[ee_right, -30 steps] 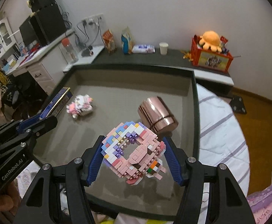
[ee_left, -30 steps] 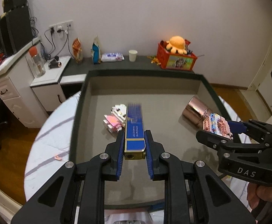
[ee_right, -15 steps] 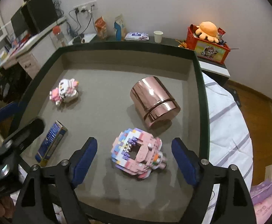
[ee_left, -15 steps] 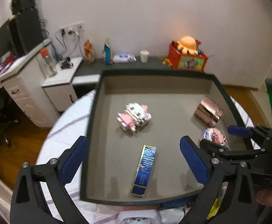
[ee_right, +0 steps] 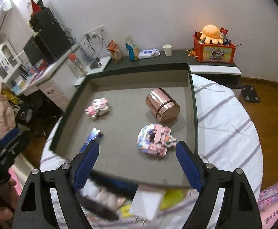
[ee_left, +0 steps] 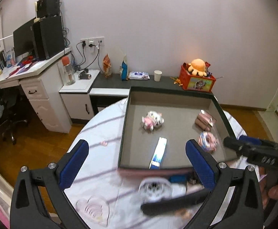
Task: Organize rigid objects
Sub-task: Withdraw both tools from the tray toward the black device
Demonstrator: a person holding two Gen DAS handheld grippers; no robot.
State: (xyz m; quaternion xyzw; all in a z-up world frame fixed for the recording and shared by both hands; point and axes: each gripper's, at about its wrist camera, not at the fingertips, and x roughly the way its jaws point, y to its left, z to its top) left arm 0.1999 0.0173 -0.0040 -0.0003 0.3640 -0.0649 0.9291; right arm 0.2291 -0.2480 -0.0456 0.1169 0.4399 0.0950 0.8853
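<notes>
Now both jaws are spread wide and empty, the left gripper (ee_left: 137, 164) just opened, the right gripper (ee_right: 137, 164) too. Inside the tray (ee_right: 123, 164), the blue box (ee_right: 92, 139) lies near-left and the brick toy (ee_right: 155, 140) near-right. Next, the clutter (ee_right: 146, 204) at the near edge is best approached squarely, jaws kept wide.

You see a glossy metal can (ee_right: 162, 108), a matt grey tray (ee_right: 131, 76) and striped cloth bedding (ee_right: 224, 118).

The black right gripper (ee_left: 234, 143) has white letters on its side that look like "DAS", but they are blurry. No other words are clear enough to read.
</notes>
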